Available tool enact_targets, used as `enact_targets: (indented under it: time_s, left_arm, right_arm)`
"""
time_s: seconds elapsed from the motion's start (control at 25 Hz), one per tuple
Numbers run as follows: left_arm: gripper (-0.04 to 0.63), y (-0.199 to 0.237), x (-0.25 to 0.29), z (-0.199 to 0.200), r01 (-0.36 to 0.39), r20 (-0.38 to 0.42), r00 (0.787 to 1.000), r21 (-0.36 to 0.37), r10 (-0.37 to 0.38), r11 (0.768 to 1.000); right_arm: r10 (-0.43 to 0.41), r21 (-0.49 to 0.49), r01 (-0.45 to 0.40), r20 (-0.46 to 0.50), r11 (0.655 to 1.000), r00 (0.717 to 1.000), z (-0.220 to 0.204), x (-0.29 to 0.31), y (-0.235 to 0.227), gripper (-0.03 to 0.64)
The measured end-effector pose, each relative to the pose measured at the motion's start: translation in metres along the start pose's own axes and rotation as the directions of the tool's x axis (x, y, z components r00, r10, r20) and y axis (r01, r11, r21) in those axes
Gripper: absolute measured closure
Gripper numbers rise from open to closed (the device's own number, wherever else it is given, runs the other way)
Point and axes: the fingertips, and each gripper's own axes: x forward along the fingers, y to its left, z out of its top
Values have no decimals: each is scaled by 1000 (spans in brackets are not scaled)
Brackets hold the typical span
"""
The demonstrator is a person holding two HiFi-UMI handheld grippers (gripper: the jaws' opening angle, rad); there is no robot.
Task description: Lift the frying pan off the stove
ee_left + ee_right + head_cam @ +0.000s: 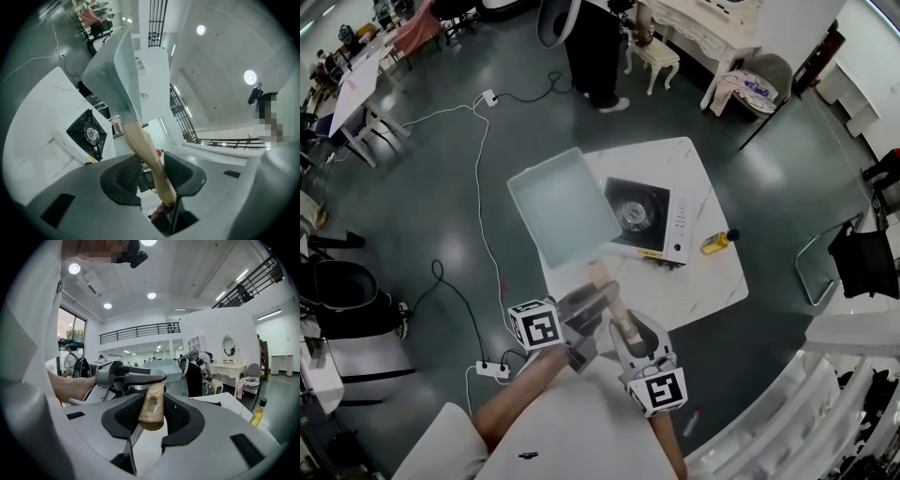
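The square, pale grey-blue metal frying pan (562,206) is hanging in the air, clear of the white tabletop gas stove (680,223) and up beside its left edge as the head view shows it. Its black ring burner is sitting bare. Both tools are sharing the pan's light wooden handle (602,277), probably because a long, deep pan held from one end wants to tip.

The left gripper (152,174) is clamping the handle's middle, its ribbed black fingers (123,176) standing partly apart and pressing on the smooth tapered wood. The right gripper (152,417) is pinching the rounded, grain-streaked butt end, which has a hanging slot, between its own fingers (179,416).

The stove is resting on the glossy white marble-look counter (712,281), with a small yellow bottle (715,243) just beside it.
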Motion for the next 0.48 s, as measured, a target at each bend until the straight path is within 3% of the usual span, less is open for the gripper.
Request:
enact_targets:
  time_s: [0.48]
  left_arm:
    - [453, -3, 6, -2, 12, -23, 1000, 6, -12, 1000]
  right_arm:
    - [-23, 10, 23, 7, 1000, 1000, 1, -3, -4, 502]
